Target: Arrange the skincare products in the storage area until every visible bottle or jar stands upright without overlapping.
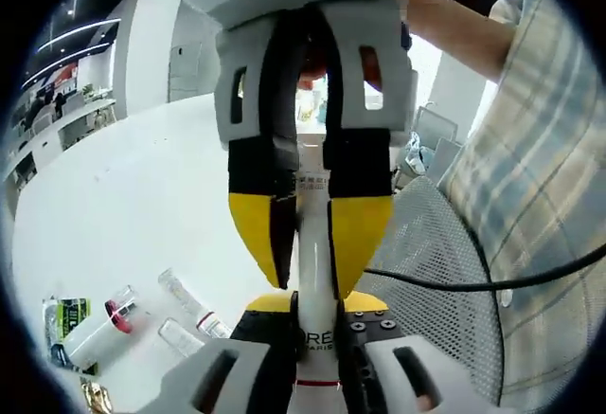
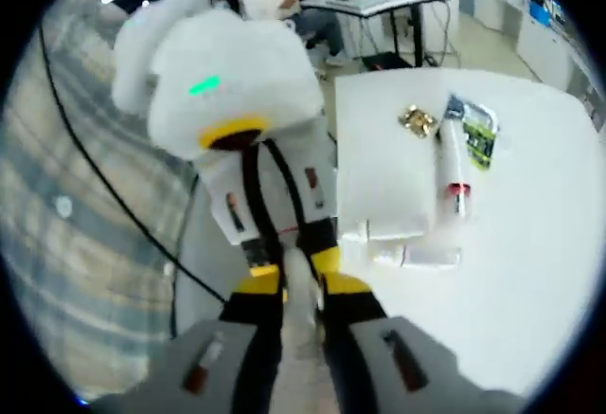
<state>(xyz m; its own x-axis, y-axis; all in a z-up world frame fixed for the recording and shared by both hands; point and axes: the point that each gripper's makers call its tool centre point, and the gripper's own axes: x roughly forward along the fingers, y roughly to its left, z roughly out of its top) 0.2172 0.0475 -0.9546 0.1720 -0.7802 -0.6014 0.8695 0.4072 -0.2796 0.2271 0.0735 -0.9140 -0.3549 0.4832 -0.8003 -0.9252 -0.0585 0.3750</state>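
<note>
While both of my claws meet over the edge of the white bench (image 1: pixel 142 206), they are clamped on the same slim white tube (image 1: pixel 315 272). In the left gripper view my left claw (image 1: pixel 315 324) rises from the bottom with its jaws pressed against the tube's lower part, where dark lettering and a red band show. My right claw (image 1: pixel 312 243) comes down from the top of that view, its yellow-tipped jaws closed around the tube's upper part. The tube runs straight between the two, held off the bench.

In the right gripper view my right claw (image 2: pixel 303 310) meets the left claw (image 2: pixel 294 267) tip to tip; the tube between them is a pale blur there, so I can hardly make it out.

The other skincare things lie on the bench, apart from the claws. A long white tube with a red ring (image 2: pixel 453 163) lies flat, a green-and-black sachet (image 2: pixel 479 133) just beside it, and a small gold piece (image 2: pixel 417 120) near them. Two clear little bottles (image 1: pixel 189 312) lie on their sides close together.

A person's plaid sleeve (image 1: pixel 540 196) and a mesh chair back (image 1: pixel 445 262) sit beside the bench, with a black cable (image 1: pixel 473 281) crossing them.
</note>
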